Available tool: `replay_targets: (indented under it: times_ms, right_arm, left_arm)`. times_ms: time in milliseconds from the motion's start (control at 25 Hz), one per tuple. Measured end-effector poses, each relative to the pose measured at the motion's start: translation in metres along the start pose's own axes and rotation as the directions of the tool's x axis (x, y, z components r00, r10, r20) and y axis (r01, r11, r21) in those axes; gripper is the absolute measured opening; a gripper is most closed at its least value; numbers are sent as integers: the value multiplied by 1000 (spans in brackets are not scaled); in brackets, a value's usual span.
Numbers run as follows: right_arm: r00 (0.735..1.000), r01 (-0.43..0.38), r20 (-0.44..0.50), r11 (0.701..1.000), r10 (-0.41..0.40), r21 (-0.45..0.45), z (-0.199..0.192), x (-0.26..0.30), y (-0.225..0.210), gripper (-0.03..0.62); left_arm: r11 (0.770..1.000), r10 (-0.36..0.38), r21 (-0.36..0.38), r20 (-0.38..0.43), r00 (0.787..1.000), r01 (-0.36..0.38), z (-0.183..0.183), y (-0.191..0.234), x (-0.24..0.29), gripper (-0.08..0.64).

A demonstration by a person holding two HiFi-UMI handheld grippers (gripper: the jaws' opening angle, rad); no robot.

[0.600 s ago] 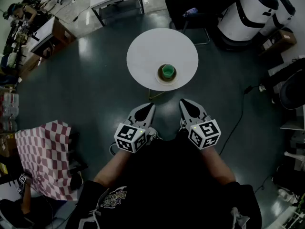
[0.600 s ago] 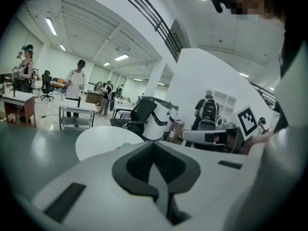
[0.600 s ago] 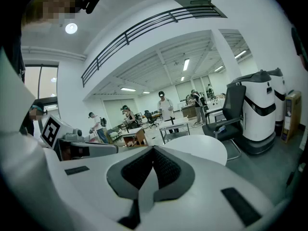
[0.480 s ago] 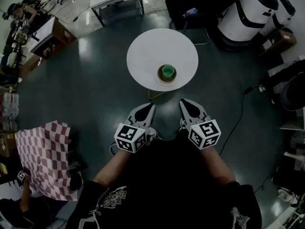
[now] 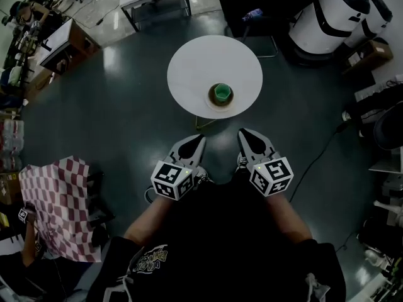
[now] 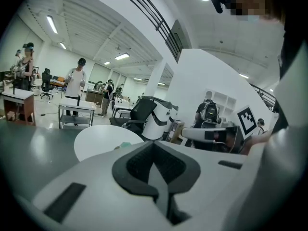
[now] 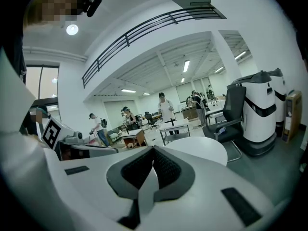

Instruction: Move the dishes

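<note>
Dishes: green cup (image 5: 221,93) on a tan round saucer (image 5: 220,108), near the front rim of the round white desk (image 5: 201,68), well apart from both tools.
Arms: both forearms, in black sleeves, reach forward from the body side by side, tips angled toward the desk.
Left tool (image 5: 199,139): jaws pressed together (image 6: 154,146), nothing between them, touching nothing.
Right tool (image 5: 243,134): jaws likewise closed tight (image 7: 154,150) and empty.
Gap: bare dark floor (image 5: 126,124) lies between the tool tips and the desk's front rim.
Desk top: bare on every side of the saucer, with the widest room behind and to its left.
Left side: red-and-white checked cloth (image 5: 53,206), well apart from the desk.
Beyond: black chair (image 5: 249,11) just behind the desk; white-and-black machines (image 5: 334,8) at the far right.
</note>
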State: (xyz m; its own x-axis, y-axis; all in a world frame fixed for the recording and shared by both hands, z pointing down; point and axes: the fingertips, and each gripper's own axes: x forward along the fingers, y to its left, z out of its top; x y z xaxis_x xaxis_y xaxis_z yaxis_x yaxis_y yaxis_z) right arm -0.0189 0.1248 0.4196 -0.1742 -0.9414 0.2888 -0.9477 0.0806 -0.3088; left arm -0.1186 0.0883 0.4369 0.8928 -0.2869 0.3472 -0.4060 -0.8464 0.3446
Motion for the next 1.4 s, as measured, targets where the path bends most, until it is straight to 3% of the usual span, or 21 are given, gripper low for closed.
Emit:
replay_targets:
  times_ms: [720, 1400]
  right_arm:
    - [998, -44, -44, 999, 44, 13, 11, 1, -47, 21]
    - [974, -212, -86, 977, 212, -1, 38, 38, -109, 20]
  left_arm:
    - [996, 73, -44, -6, 997, -73, 5, -5, 34, 5]
    - [965, 246, -96, 30, 969, -242, 22, -4, 86, 5]
